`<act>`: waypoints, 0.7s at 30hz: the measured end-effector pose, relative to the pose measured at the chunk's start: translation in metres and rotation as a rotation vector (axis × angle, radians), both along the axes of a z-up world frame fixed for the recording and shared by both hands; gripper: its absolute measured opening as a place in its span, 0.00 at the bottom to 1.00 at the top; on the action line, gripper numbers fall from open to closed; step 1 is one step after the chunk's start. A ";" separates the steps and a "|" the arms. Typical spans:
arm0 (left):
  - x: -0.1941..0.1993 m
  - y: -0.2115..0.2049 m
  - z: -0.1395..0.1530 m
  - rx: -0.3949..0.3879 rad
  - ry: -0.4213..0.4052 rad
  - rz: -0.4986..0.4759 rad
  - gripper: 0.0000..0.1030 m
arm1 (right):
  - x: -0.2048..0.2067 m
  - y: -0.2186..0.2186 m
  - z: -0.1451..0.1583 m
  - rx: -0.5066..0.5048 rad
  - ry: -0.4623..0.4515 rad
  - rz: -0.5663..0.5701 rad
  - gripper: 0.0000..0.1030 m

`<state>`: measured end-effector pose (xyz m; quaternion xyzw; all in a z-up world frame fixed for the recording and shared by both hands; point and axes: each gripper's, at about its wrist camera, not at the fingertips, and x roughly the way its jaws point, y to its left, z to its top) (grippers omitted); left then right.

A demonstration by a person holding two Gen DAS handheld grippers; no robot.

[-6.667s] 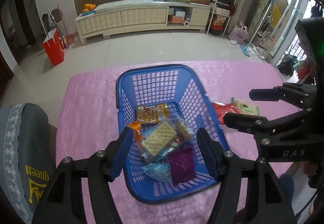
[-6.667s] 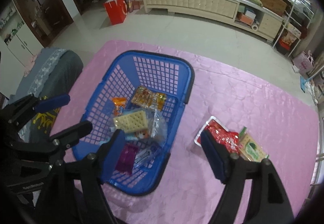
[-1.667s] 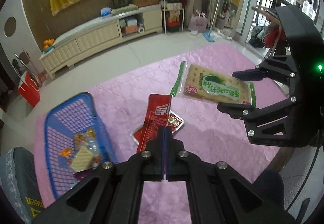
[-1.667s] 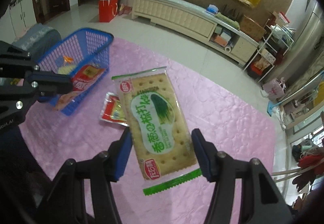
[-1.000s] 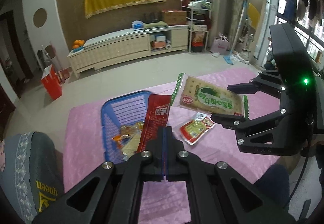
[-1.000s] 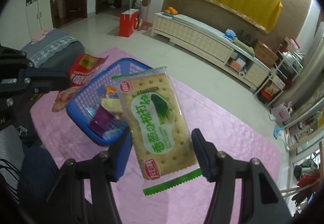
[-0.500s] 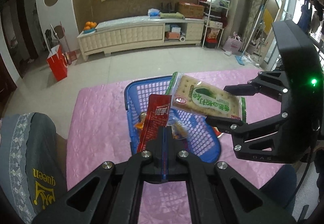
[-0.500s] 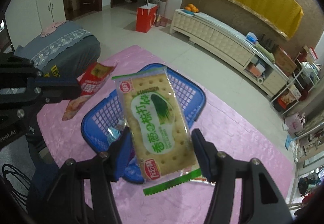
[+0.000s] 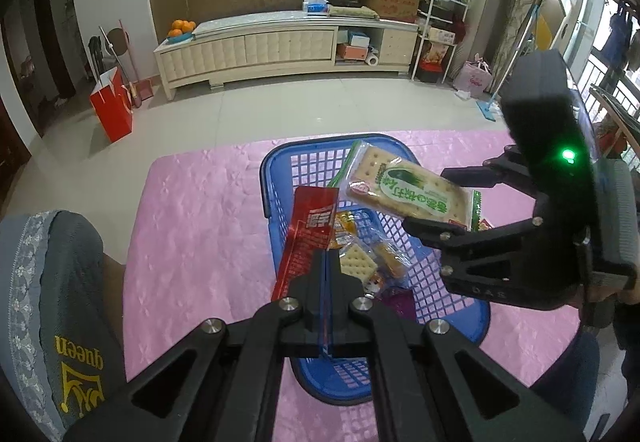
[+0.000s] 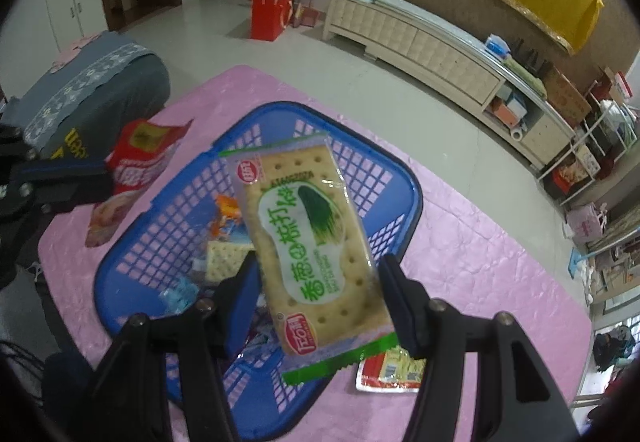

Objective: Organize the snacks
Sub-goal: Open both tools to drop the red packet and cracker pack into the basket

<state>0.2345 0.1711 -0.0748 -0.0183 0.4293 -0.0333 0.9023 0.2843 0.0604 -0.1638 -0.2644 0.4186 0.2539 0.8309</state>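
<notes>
A blue mesh basket (image 9: 280, 166) (image 10: 404, 202) holding several snack packs stands on the pink tablecloth. My left gripper (image 9: 326, 262) is shut on a red snack packet (image 9: 310, 230), held edge-on over the basket's left side; the packet shows at the left in the right wrist view (image 10: 140, 158). My right gripper (image 10: 316, 282) is shut on a green-and-white cracker pack (image 10: 308, 242) and holds it above the basket; the pack also shows in the left wrist view (image 9: 404, 188).
A small red and yellow packet (image 10: 392, 370) lies on the cloth right of the basket. A grey cushioned chair (image 9: 48, 306) stands at the table's left. The pink table (image 9: 192, 210) ends at the tiled floor beyond the basket.
Both grippers have carried their packs from the right side of the table to over the basket. The cracker pack now hangs lower over the basket.
</notes>
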 end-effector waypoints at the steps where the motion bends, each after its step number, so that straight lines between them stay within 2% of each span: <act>1: 0.001 -0.001 -0.001 -0.002 0.001 -0.001 0.00 | 0.003 0.000 -0.003 -0.004 -0.003 -0.009 0.61; 6: 0.004 -0.003 -0.002 -0.005 -0.001 -0.013 0.00 | 0.008 0.004 -0.008 -0.015 -0.018 -0.003 0.61; 9: 0.005 -0.005 -0.003 -0.009 0.000 -0.009 0.00 | 0.007 0.002 -0.005 -0.002 -0.058 -0.011 0.64; 13: 0.005 -0.006 -0.004 -0.010 0.004 -0.008 0.00 | 0.007 -0.003 0.003 0.019 -0.083 -0.027 0.83; 21: 0.005 -0.012 0.000 -0.019 0.001 -0.023 0.00 | 0.006 -0.027 0.020 0.084 -0.046 -0.076 0.85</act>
